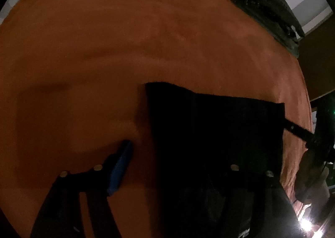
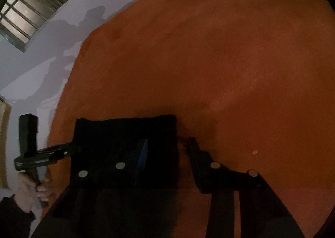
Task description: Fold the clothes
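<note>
Both hand-held grippers' jaws gape over a dark garment, its folds lost in shadow.

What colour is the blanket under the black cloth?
Orange blanket; the right wrist view shows it best.

A black garment lies flat on the orange bed cover — folded into a compact rectangle with a straight far edge and squared corners, one step showing along that edge in the left wrist view. It sits near the cover's near side. At the far end of the cover a second dark, greenish pile of clothes rests — rumpled, well apart from the black one.
</note>
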`<state>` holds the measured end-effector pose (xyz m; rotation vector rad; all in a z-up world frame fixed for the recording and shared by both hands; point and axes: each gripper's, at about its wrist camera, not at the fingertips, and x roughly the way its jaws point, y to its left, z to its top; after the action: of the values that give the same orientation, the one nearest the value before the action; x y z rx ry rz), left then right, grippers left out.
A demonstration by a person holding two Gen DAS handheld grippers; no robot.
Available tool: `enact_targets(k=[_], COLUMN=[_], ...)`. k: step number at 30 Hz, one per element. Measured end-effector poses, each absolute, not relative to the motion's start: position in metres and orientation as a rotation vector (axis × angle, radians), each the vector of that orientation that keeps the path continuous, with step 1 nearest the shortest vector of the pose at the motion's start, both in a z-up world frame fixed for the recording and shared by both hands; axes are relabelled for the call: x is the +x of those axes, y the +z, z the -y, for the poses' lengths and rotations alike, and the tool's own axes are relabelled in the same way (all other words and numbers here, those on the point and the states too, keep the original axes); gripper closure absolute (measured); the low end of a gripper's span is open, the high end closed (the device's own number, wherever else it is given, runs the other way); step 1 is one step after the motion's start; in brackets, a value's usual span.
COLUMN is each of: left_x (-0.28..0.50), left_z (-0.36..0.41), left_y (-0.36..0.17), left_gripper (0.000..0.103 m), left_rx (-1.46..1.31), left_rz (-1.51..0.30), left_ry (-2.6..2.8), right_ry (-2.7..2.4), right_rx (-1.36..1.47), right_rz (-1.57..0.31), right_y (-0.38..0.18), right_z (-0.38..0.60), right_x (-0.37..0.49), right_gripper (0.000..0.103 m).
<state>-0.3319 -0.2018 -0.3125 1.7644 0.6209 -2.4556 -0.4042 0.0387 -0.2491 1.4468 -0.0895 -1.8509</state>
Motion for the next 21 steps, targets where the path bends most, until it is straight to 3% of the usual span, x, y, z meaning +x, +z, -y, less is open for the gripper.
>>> enact_targets(k=[3, 4, 5, 7, 8, 9, 14, 21], left_x=[-0.336, -0.338, -0.338, -0.338, -0.336, -0.334, -0.32, -0.279], left_z=[0.202, 0.202, 0.201, 0.202, 0.203, 0.204, 0.21, 0.208], left_y=[-0.314, -0.314, -0.313, -0.309, -0.307, -0.306, -0.294, -0.242], left_gripper=[0.027, 0.027, 0.027, 0.036, 0.059, 0.069, 0.087, 0.095], left_rx=[1.76, 1.751, 1.734, 1.688, 1.666, 1.648, 1.535, 1.349], left_rz=[-0.614, -0.616, -0.63, -0.678, -0.705, -0.737, -0.852, -0.946], left_ry=[-2.443, -2.443, -2.451, -2.475, -2.486, -2.496, -2.573, -2.753], right_ry=[-1.876, -1.879, -1.879, -1.888, -1.891, -1.892, -1.89, -1.849], right_rx=[1.42, 1.407, 1.394, 1.366, 1.352, 1.332, 1.122, 0.959], right_rz=[0.049, 0.044, 0.039, 0.057, 0.065, 0.077, 0.061, -0.016], right_y=[-0.248, -0.244, -0.24, -0.23, -0.226, -0.22, -0.172, -0.119], right_z=[-0.031, -0.031, -0.031, -0.034, -0.035, -0.038, -0.05, -0.078], right_x=[-0.402, -0.401, -0.401, -0.399, -0.397, -0.394, -0.352, -0.296], right_gripper=[0.069, 0.077, 0.097, 0.098, 0.098, 0.098, 0.098, 0.098])
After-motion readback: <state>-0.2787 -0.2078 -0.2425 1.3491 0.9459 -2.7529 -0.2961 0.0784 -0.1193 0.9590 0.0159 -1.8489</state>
